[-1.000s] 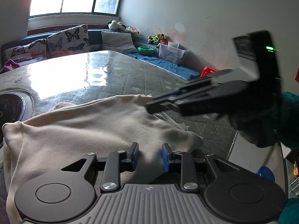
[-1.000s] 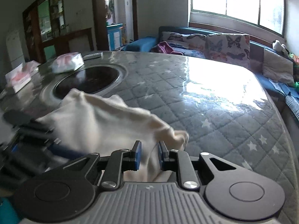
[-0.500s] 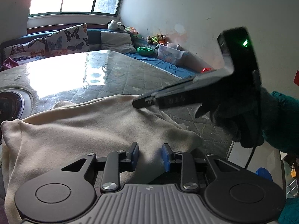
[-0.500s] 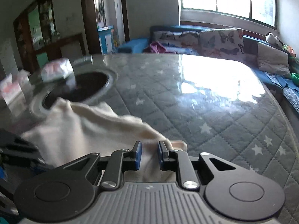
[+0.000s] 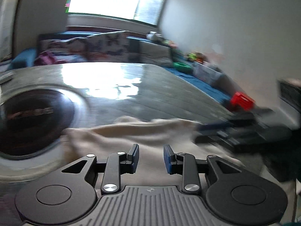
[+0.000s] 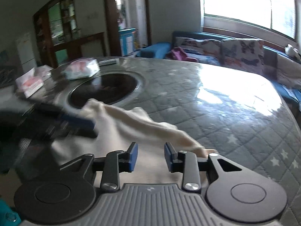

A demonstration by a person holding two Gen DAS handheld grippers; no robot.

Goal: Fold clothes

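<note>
- Cream garment (image 6: 120,131): lies rumpled on the near part of the quilted, star-printed table cover (image 6: 216,116), one raised fold running from beside the round dark inset (image 6: 104,89) toward the near right edge; in the left wrist view the same cloth (image 5: 143,137) spreads under and ahead of the fingers
- Right gripper (image 6: 150,157): its jaws have just been opening and stand partly apart, blue pads clear on both sides; the cloth shows in the gap but lies below the pads, and neither pad presses on it. In the left wrist view this tool (image 5: 225,131) appears blurred at the right, its tip at the right-hand end of the garment
- Left gripper (image 5: 151,159): jaws partly apart with a clear gap; cream fabric is seen through the gap, beneath the pads, with no visible pinch. In the right wrist view it (image 6: 75,124) is a blurred dark shape at the left, its blue-padded tip against the garment's left fold; whether it touches there cannot be told
- Surroundings: tissue packs (image 6: 81,71) lie beyond the dark inset; butterfly-print cushions (image 6: 240,52) line a blue bench under the window (image 6: 244,5); a red object (image 5: 242,100) sits off the table's right edge
- Image quality: the left wrist view is smeared throughout, so fine detail there is unreliable
</note>
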